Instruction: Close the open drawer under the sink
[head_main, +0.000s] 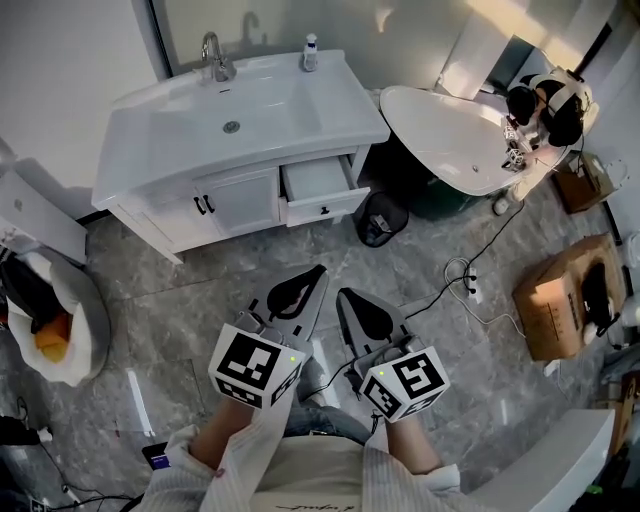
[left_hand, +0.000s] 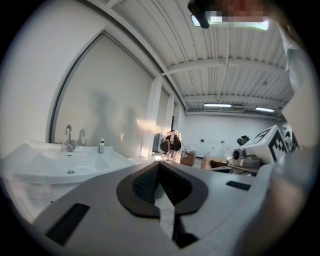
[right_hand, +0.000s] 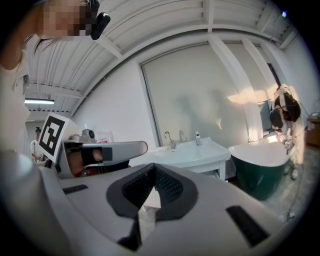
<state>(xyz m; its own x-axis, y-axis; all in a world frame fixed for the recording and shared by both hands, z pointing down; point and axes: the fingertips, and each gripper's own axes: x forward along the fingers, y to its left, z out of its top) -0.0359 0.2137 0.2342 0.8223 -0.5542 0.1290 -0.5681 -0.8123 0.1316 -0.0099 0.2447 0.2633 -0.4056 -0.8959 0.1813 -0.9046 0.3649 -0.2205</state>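
Note:
The white sink vanity (head_main: 235, 130) stands against the far wall, with a tap (head_main: 214, 58) and a small bottle (head_main: 310, 52) on top. Its right-hand drawer (head_main: 322, 190) is pulled out and open, with a dark knob on its front; the cabinet doors to its left are closed. My left gripper (head_main: 315, 272) and right gripper (head_main: 343, 296) hover side by side over the floor, well short of the drawer. Both are shut and hold nothing. The left gripper view has its jaws (left_hand: 159, 164) meeting at the tip, with the sink (left_hand: 60, 162) to the left. The right gripper's jaws (right_hand: 152, 166) meet too.
A white and green bathtub (head_main: 450, 140) stands right of the vanity, with a person (head_main: 545, 105) at its far end. A black bin (head_main: 380, 218) sits near the drawer. A cable and power strip (head_main: 470, 290) and a cardboard box (head_main: 565, 295) lie right; a white bag (head_main: 50, 320) lies left.

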